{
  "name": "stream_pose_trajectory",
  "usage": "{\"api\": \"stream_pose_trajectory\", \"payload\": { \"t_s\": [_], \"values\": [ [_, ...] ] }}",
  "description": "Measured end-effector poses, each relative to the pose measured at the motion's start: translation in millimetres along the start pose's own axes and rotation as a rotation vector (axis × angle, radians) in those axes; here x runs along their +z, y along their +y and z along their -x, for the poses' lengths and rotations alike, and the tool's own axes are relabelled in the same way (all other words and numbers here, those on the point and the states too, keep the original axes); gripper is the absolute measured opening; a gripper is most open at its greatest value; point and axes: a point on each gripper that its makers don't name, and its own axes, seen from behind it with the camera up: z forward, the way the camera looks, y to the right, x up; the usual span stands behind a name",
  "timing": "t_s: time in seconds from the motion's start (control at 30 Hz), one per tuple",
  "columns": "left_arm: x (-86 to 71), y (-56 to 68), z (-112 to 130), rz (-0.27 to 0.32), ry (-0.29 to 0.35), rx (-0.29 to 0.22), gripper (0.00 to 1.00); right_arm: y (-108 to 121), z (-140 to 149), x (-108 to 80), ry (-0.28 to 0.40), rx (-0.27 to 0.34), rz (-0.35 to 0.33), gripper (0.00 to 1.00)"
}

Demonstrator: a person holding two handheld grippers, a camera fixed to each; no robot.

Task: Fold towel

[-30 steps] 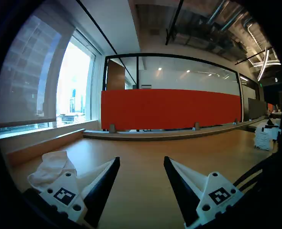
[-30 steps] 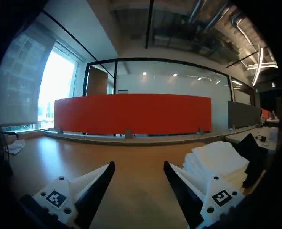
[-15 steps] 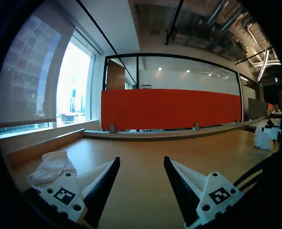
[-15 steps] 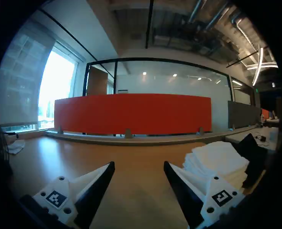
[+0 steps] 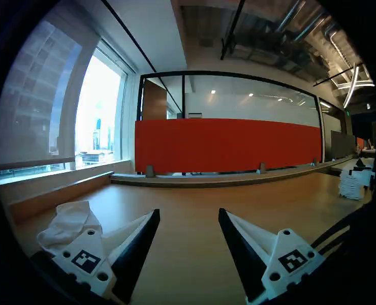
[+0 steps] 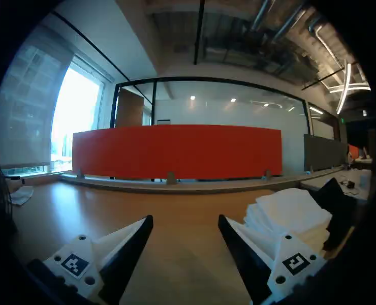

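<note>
A crumpled white towel (image 5: 68, 223) lies on the wooden table (image 5: 198, 203) at the left, just beyond my left gripper's left finger. My left gripper (image 5: 188, 216) stands open over bare wood with nothing between its fingers. A stack of folded white towels (image 6: 289, 211) sits at the right, close behind the right finger of my right gripper (image 6: 185, 219), which is open and holds nothing. The stack (image 5: 351, 183) also shows far right in the left gripper view, and the crumpled towel (image 6: 21, 194) far left in the right gripper view.
A red divider panel (image 5: 228, 145) runs along the table's far edge, with a glass wall behind it. Large windows (image 5: 96, 122) line the left side above a wooden ledge. A black object (image 6: 335, 206) stands beside the folded stack. Bare wood stretches ahead of both grippers.
</note>
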Motion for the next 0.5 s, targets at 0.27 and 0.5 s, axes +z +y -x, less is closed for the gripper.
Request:
{"api": "stream_pose_trajectory", "payload": {
  "t_s": [0.27, 0.5],
  "values": [
    [0.5, -0.1, -0.4, 0.0, 0.0, 0.0, 0.85, 0.5, 0.0, -0.2, 0.0, 0.0, 0.0, 1.0],
    [-0.6, -0.5, -3.4, 0.0, -0.001, 0.0, 0.85, 0.6, -0.9, 0.0, 0.0, 0.0, 0.0, 1.0]
  ]
}}
